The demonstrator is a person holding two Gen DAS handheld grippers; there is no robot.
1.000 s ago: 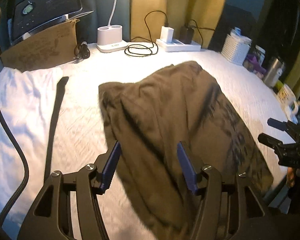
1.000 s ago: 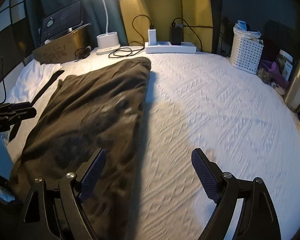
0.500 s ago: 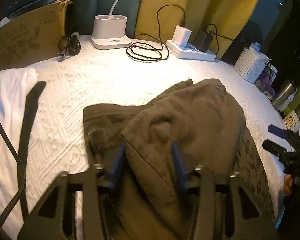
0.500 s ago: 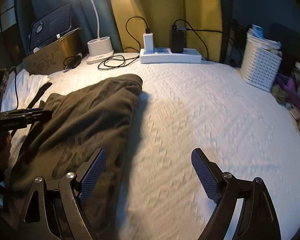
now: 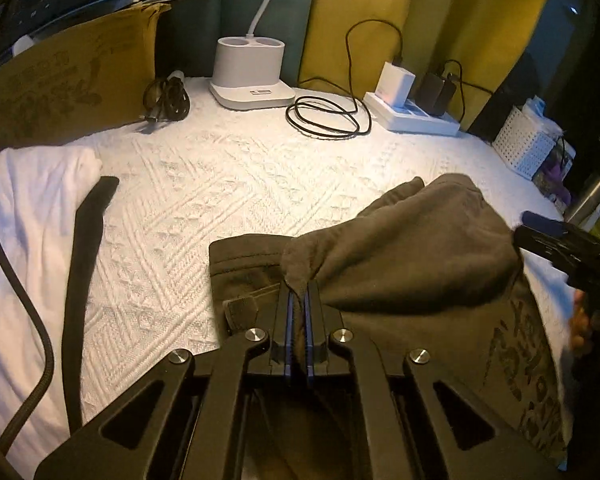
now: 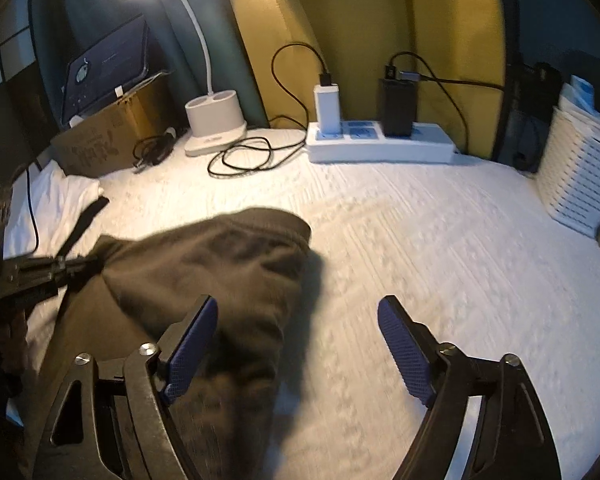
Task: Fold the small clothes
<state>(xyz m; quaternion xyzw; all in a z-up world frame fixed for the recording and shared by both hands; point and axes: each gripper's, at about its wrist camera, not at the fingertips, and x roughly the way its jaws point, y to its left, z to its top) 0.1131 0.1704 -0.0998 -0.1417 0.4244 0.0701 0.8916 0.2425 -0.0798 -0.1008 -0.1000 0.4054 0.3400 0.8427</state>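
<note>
A dark brown garment (image 5: 412,256) with a printed pattern lies bunched on the white bedspread (image 5: 228,184). My left gripper (image 5: 299,292) is shut on a raised fold at its edge, with cloth pinched between the blue pads. In the right wrist view the same garment (image 6: 220,256) lies at the lower left, and the left gripper (image 6: 60,268) reaches in from the left. My right gripper (image 6: 298,308) hovers over the garment's right edge. Its jaws are closing but still wide, and the pads press on nothing. It also shows in the left wrist view as the right gripper (image 5: 556,240).
White clothing (image 5: 28,208) and a black strap (image 5: 84,260) lie at the left. Along the back stand a cardboard box (image 5: 68,92), a lamp base (image 5: 250,72), a coiled cable (image 5: 328,120) and a power strip (image 5: 416,120). A white basket (image 6: 580,176) stands at the right.
My left jaws have closed on a fold of the brown garment, which is now bunched nearer me. My right gripper moved forward along the garment's edge and its jaws narrowed a little.
</note>
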